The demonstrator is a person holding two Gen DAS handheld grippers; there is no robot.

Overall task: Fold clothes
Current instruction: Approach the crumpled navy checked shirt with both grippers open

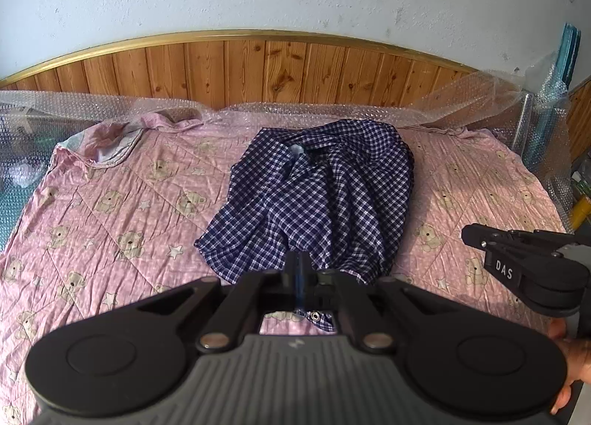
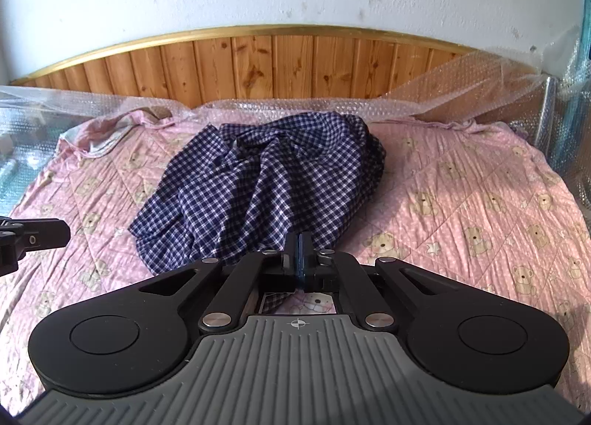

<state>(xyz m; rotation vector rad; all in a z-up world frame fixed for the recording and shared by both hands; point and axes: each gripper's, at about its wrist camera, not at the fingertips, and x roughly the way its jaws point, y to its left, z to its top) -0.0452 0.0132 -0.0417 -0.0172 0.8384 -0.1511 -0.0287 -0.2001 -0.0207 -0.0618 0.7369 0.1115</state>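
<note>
A navy and white checked shirt (image 1: pixel 314 196) lies crumpled in a heap on the pink bear-print quilt (image 1: pixel 110 210), near the middle of the bed. It also shows in the right wrist view (image 2: pixel 258 184). My left gripper (image 1: pixel 300 258) is shut, its tips over the shirt's near hem; I cannot tell whether cloth is pinched. My right gripper (image 2: pixel 300 240) is shut, just above the shirt's near edge. The right gripper also shows from the side in the left wrist view (image 1: pixel 469 234). The left gripper appears at the left edge of the right wrist view (image 2: pixel 55 231).
A wooden headboard (image 1: pixel 280 66) with a gold rim stands behind the bed. Bubble wrap (image 1: pixel 110 103) runs along the bed's far edge and both sides. The quilt's far left corner (image 1: pixel 107 144) is folded back. The quilt (image 2: pixel 480 210) spreads wide on both sides of the shirt.
</note>
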